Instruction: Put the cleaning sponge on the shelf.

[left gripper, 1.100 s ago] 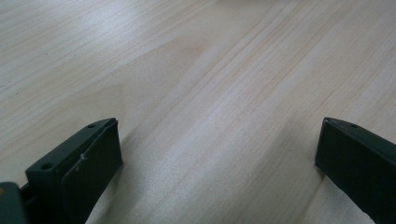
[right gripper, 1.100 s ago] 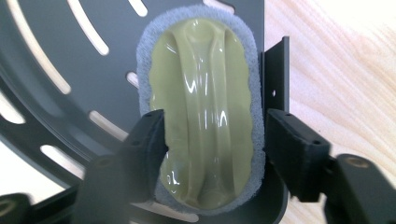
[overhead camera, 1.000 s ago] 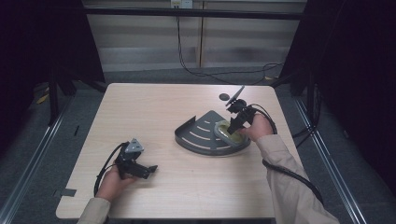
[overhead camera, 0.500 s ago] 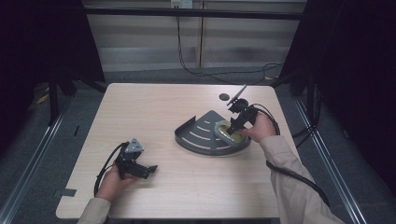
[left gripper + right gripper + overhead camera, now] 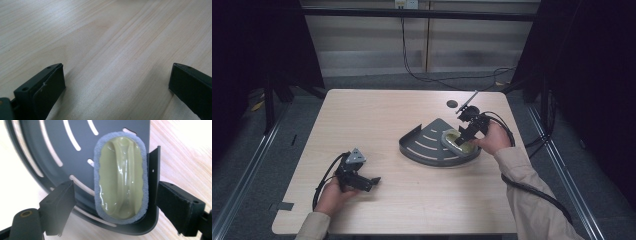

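The scrubbing pad (image 5: 120,178), olive-green plastic top with a grey-blue scouring rim, lies flat in the dark grey slotted corner rack (image 5: 430,145), at the rack's 3 o'clock end against the upright side wall. The rack sits right of centre on the tabletop (image 5: 377,115).

The right hand-held gripper (image 5: 463,139) hangs directly over the pad. Its jaws have just been opening and now stand spread wide, one at 8 o'clock and one at 4 o'clock of the pad in the right gripper view. Neither pad face touches the scrubber; the right-side jaw stands outside the rack wall.

The left hand-held gripper (image 5: 373,181) rests on the tabletop at about 7 o'clock from the rack, jaws spread, nothing between them but bare wood.

Judgement: the step in hand is the release of the scrubbing pad into the rack. To do it well:
- Lift straight up, away from the rack floor, without tilting; a sideways exit risks catching the 4 o'clock jaw on the wall and dragging the rack.
- Keep the jaws at full spread until they are above the pad's raised ridge.
- Confirm the pad stays seated flat and clear of the slots.
- The left hand-held gripper need not assist.
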